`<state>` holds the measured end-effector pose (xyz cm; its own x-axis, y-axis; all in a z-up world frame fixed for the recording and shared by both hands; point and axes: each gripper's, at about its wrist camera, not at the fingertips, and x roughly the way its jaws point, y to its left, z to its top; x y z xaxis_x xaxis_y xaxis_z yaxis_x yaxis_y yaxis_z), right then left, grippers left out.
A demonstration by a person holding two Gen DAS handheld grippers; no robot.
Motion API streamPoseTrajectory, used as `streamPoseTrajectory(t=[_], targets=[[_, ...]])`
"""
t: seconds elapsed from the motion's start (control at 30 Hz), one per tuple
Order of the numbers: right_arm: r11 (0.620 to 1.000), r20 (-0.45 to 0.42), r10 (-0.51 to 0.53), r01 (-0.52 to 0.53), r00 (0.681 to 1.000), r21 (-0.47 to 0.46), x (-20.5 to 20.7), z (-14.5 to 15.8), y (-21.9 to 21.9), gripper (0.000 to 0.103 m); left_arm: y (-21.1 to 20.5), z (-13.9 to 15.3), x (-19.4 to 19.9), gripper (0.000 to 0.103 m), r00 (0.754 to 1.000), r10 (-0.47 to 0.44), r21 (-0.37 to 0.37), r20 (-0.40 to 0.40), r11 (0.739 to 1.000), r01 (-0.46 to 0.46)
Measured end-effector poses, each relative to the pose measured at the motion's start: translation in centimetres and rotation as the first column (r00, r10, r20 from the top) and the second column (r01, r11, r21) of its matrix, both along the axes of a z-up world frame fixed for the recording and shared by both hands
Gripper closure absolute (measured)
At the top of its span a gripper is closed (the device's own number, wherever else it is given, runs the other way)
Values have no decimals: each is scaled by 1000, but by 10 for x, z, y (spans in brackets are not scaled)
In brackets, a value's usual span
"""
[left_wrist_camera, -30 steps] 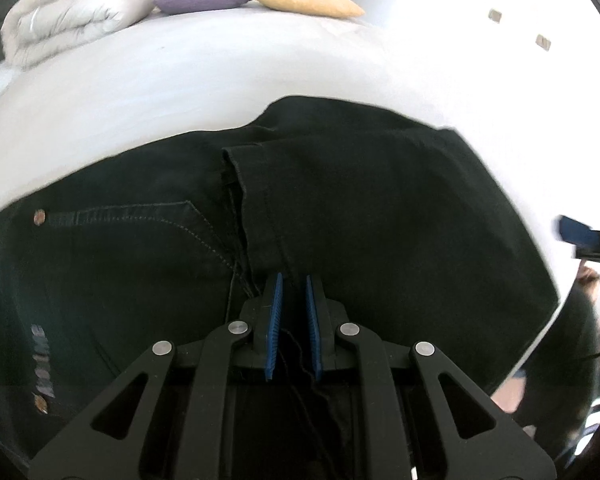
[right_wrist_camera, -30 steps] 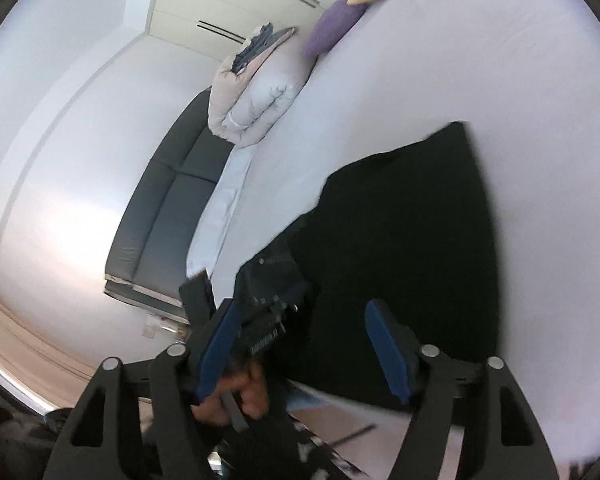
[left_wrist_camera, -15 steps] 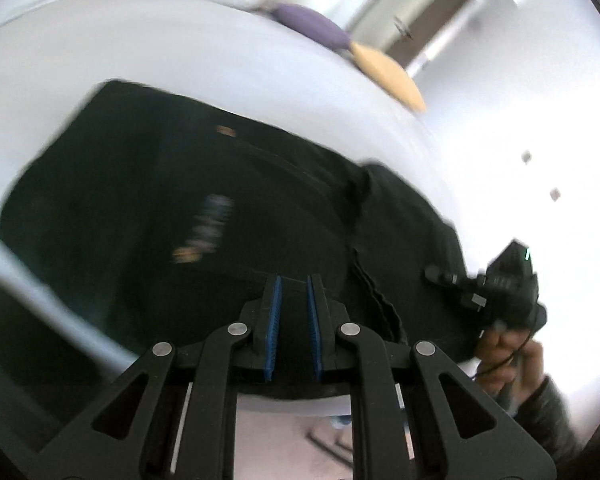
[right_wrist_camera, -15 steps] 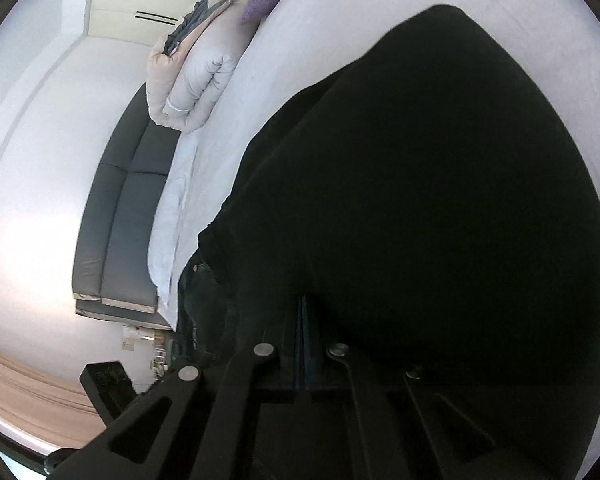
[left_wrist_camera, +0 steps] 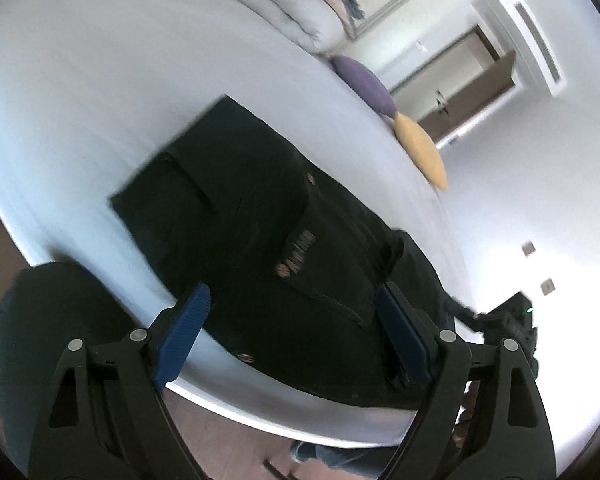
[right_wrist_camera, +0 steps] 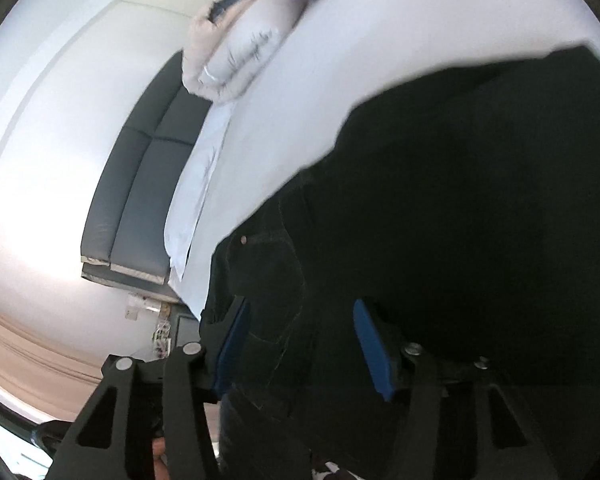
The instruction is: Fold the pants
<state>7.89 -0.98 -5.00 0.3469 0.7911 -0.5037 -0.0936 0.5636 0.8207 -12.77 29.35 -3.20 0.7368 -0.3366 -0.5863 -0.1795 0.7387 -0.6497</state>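
Lying near bed (left_wrist_camera: 80,92) edge: pants (left_wrist_camera: 268,232) | both grippers' fingers apart

Black denim pants (right_wrist_camera: 480,220) cut off by the right and lower edges of the right wrist view, far outline smeared by blur. Brand patch lettering (left_wrist_camera: 298,254) too blurred to read. Folded white duvet (left_wrist_camera: 284,4) cropped at the top. Second black handheld gripper (left_wrist_camera: 508,320) half hidden behind the near finger. Grey upholstered sofa (right_wrist_camera: 140,184) partly hidden behind the white bed (right_wrist_camera: 340,60).
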Motion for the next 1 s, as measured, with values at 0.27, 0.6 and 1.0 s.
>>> streamPoseTrajectory(t=[0.27, 0.6, 1.0], targets=[[996, -87, -76, 79, 993, 33, 8, -31, -22, 91, 36, -30, -5, 18, 994, 98, -119, -51, 988, -103], [997, -61, -64, 66, 996, 27, 8, -25, -20, 78, 47, -68, 21, 18, 991, 122, -259, -59, 956, -134], [999, -40, 39, -39, 998, -4, 19, -4, 9, 71, 70, -78, 33, 63, 986, 148, -396, -72, 903, -165]])
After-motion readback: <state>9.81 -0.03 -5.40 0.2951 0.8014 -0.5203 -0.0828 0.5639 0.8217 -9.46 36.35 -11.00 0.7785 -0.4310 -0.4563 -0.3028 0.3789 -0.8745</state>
